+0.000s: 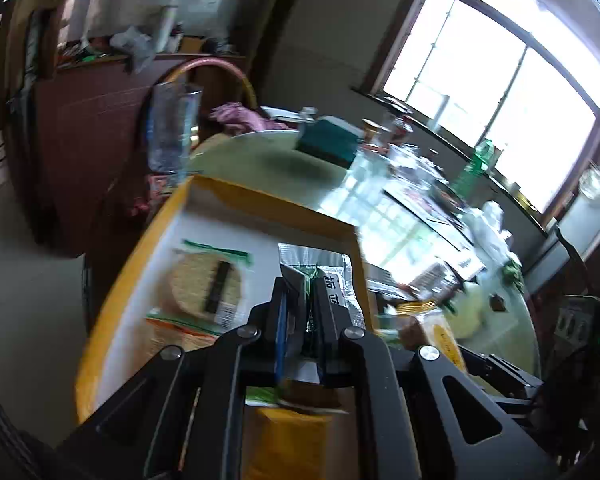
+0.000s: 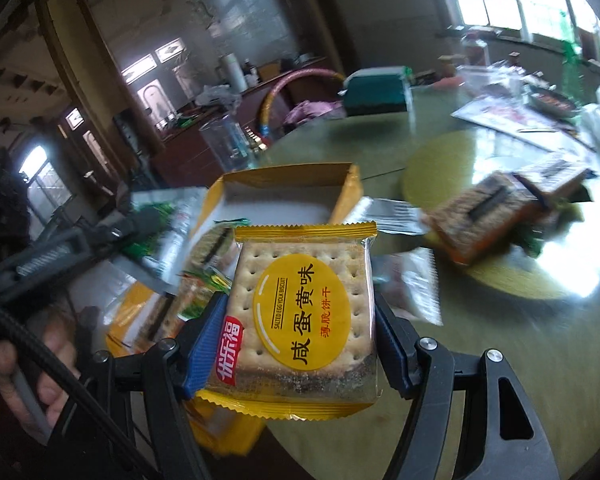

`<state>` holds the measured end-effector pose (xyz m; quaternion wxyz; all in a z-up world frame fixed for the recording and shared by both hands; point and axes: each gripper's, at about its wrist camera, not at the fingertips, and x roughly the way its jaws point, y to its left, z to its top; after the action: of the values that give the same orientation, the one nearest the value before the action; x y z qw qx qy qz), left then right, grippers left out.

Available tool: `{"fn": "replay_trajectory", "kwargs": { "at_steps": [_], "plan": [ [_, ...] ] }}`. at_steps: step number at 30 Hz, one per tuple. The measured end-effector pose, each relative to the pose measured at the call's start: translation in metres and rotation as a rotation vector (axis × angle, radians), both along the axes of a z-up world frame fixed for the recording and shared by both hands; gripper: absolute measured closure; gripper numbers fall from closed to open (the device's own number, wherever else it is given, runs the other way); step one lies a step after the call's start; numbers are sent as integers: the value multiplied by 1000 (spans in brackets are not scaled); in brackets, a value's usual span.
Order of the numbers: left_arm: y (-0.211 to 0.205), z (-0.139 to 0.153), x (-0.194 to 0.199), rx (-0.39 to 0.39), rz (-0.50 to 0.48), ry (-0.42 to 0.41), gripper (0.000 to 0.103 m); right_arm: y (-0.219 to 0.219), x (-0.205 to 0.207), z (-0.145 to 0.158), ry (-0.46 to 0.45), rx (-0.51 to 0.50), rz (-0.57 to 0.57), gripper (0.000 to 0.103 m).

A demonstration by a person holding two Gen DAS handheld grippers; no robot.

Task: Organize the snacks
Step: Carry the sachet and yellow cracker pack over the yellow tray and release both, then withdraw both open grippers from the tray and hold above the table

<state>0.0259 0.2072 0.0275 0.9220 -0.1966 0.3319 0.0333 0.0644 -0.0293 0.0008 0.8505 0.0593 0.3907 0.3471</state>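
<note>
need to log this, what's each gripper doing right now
left gripper: shut on a silver snack packet
right gripper: shut on a salted egg yolk biscuit pack

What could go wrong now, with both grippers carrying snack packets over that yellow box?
1. The left gripper pinches only the thin edge of the silver packet, so the packet could slip out.
2. The cracker pack is squeezed at its sides by the right gripper; the crackers might crack.
3. The yellow box sits near the table edge; a bump could tip it.
</note>
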Motion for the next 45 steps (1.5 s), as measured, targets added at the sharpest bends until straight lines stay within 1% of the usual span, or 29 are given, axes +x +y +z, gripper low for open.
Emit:
{"fn": "replay_trajectory", "kwargs": {
  "at_steps": [2,4,7,11,15,18,20,21,22,23,24,25,26,29,33,35,37,40,42,45],
  "plan": [
    [10,-7,4,16,28,17,90,12,7,0,3,-1,14,34],
    [19,-14,6,13,49,30,90,24,15,0,-2,-12,21,34],
    [29,-25,11,7,60,61,90,42,27,-2,19,-13,47,34],
    [33,-33,15,28,71,81,90,64,39,-8,16,-60,62,34],
    [34,-39,19,43,69,114,90,71,48,-14,41,-62,62,34],
    [37,-43,20,25,77,127,88,73,50,-20,60,-60,63,33],
    [37,-43,19,31,88,130,82,73,52,-23,71,-58,54,33],
    [36,-43,18,38,99,130,70,73,52,-23,75,-56,55,33],
    [35,-42,16,41,104,122,55,72,51,-23,76,-50,56,32],
    [34,-40,15,43,105,115,48,70,51,-22,76,-41,53,31],
    [33,-38,12,48,109,102,36,66,50,-18,68,-27,45,29],
    [31,-35,9,55,117,92,31,63,47,-14,55,-17,40,23],
    [28,-31,5,60,121,78,31,61,45,-11,42,-10,39,22],
    [17,-21,-3,71,118,49,31,47,33,3,-2,18,25,22],
    [-19,-2,-21,111,43,-8,31,9,11,19,-26,92,-6,22],
    [-41,4,-28,133,-10,-30,31,-12,0,22,-38,104,-33,22],
    [-71,9,-32,157,-94,-40,30,-36,-10,22,-47,92,-78,22],
    [-108,6,-32,156,-216,-24,29,-70,-18,9,-17,76,-132,22],
    [-132,-2,-29,141,-293,4,29,-95,-19,-5,34,75,-166,22],
    [-160,-13,-24,146,-364,45,29,-122,-19,-20,81,63,-249,22]
  ]
}}
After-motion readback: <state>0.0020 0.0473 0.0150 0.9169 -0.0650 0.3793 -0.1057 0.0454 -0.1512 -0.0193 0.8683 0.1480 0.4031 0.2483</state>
